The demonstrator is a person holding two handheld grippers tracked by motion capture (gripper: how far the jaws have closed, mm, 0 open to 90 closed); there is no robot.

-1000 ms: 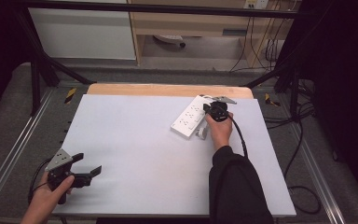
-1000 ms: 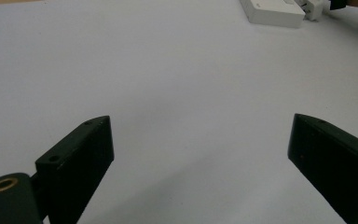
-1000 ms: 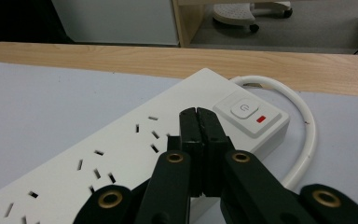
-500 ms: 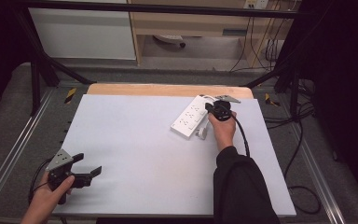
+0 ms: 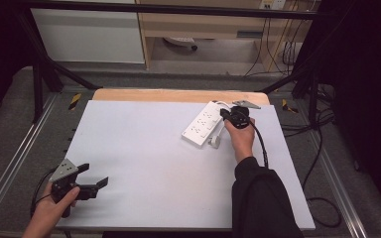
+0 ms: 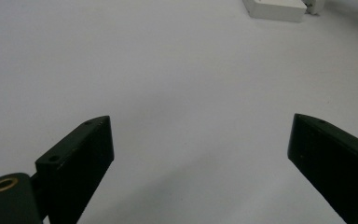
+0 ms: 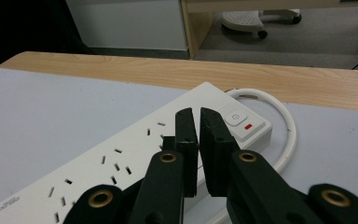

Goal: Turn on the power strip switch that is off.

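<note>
At far right of counter (image 5: 144,148): white power strip (image 5: 202,125), lying flat.
Right hand-held gripper (image 7: 196,116) over its switch end, jaws nearly together, nothing between; left hand-held gripper (image 5: 93,174) spread apart, near corner.

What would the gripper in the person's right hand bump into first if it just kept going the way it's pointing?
Probably the white power strip: the right gripper has its nearly closed jaws aimed at the end with the switch button, though depth is hard to judge.

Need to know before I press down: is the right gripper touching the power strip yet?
Cannot tell. In the right gripper view the nearly shut right gripper sits over the power strip beside its switch, hiding any contact or gap; the high view is too coarse.
</note>
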